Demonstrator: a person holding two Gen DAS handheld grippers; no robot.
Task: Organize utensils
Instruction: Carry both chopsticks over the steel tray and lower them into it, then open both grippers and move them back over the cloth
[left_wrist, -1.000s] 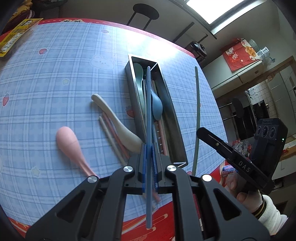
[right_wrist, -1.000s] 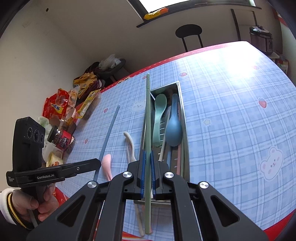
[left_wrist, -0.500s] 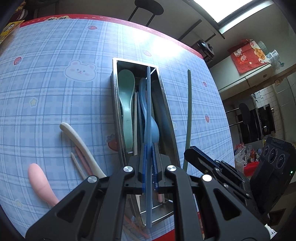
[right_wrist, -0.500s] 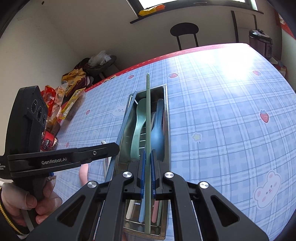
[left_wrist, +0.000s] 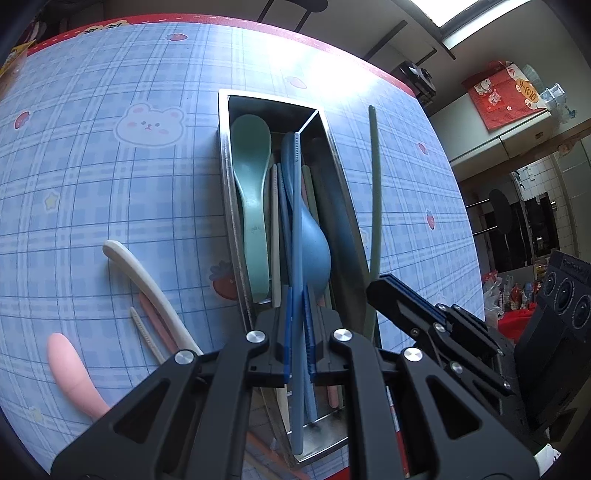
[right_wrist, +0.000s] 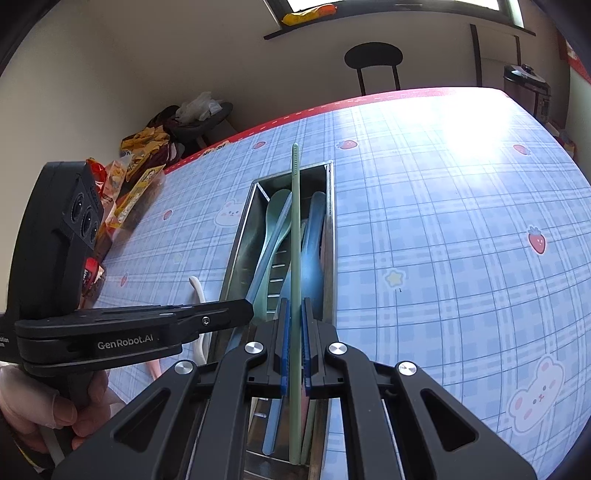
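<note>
A long metal utensil tray (left_wrist: 334, 155) stood on the tabletop (left_wrist: 110, 184), which wore a blue plaid cloth printed with bears and strawberries. Inside it lay a mint-green spoon (left_wrist: 251, 192) along the left wall, a blue spoon (left_wrist: 314, 251) near the middle, and several chopsticks in white, blue, green and pink between and beside them.

The left tongs (left_wrist: 298, 325) were clenched on a blue chopstick (left_wrist: 296, 206), which ran lengthwise above the tray, its ribbed tip over the far part of the tray and its near end sticking out behind the pads. The right tongs (right_wrist: 294, 332) were clenched on a pale green chopstick (right_wrist: 295, 229), also held lengthwise over the tray, with its ribbed tip reaching just past the far rim as the right wrist camera saw it. In the left wrist view that green chopstick (left_wrist: 376, 192) appeared beside the tray's right wall, rising from the right tongs.

On the cloth left of the tray lay a cream spoon (left_wrist: 147, 280), a pink spoon (left_wrist: 72, 373), and a pink chopstick (left_wrist: 155, 321) with a white chopstick (left_wrist: 146, 332) close beside it. A hand (right_wrist: 40, 402) gripped the handle of the left tongs. Snack packets (right_wrist: 136, 184) sat at the tabletop's far left edge, and a black chair (right_wrist: 373, 62) stood beyond it against the wall.
</note>
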